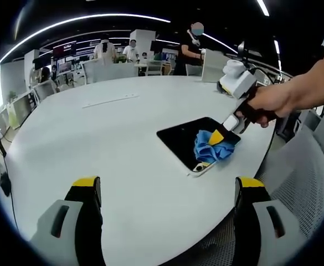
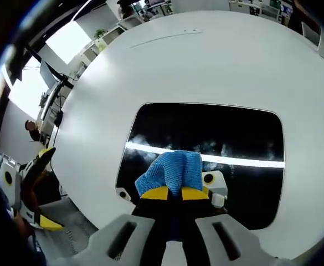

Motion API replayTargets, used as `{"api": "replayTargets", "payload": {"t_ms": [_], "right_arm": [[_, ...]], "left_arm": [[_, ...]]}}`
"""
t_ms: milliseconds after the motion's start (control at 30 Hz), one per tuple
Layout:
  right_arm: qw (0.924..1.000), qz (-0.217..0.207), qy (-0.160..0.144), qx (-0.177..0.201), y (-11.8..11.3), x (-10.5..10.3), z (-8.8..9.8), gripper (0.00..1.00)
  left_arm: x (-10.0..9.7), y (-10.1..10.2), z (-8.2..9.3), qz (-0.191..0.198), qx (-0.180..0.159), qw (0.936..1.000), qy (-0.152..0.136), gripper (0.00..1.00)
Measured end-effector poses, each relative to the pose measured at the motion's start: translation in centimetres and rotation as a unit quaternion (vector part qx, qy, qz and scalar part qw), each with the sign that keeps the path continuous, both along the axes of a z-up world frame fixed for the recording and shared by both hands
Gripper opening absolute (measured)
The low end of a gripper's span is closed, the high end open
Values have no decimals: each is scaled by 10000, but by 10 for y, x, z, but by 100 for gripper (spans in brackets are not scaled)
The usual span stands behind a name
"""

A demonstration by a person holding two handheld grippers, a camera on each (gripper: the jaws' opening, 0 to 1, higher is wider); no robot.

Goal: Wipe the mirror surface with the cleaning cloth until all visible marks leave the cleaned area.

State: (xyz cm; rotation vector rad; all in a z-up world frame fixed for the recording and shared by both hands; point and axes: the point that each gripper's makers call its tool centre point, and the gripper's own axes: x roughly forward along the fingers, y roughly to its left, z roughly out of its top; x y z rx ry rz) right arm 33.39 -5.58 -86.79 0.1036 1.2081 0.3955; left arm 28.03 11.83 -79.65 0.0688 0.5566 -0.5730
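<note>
A dark rectangular mirror (image 2: pixel 206 124) lies flat on the white table (image 2: pixel 206 61), with faint whitish smears across its middle. My right gripper (image 2: pixel 174 193) is shut on a blue cleaning cloth (image 2: pixel 171 172), which presses on the mirror's near part. In the left gripper view the mirror (image 1: pixel 184 138) lies at the table's right edge with the blue cloth (image 1: pixel 211 147) on it, held by the right gripper (image 1: pixel 217 136) in a person's hand (image 1: pixel 272 102). My left gripper (image 1: pixel 167 188) hangs open above the bare table (image 1: pixel 123 127), well short of the mirror.
A thin strip (image 1: pixel 110 101) lies on the table's far side. Grey mesh chairs (image 1: pixel 300 177) stand at the table's right edge. People (image 1: pixel 190 47) and desks are in the office beyond the table. The left gripper (image 2: pixel 34 183) shows at the table's left edge.
</note>
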Motion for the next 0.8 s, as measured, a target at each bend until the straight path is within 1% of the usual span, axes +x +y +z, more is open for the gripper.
{"api": "replayTargets", "payload": {"t_ms": [200, 500, 800], "right_arm": [[9999, 92, -45, -47, 5, 1, 0, 0], [9997, 249, -51, -45, 21, -3, 2, 0], [9996, 270, -14, -41, 21, -3, 1, 0]], "left_arm": [[0, 0, 1, 15, -19, 10000, -9, 99], [0, 0, 2, 31, -48, 10000, -27, 99], [1, -1, 3, 44, -61, 10000, -35, 99]]}}
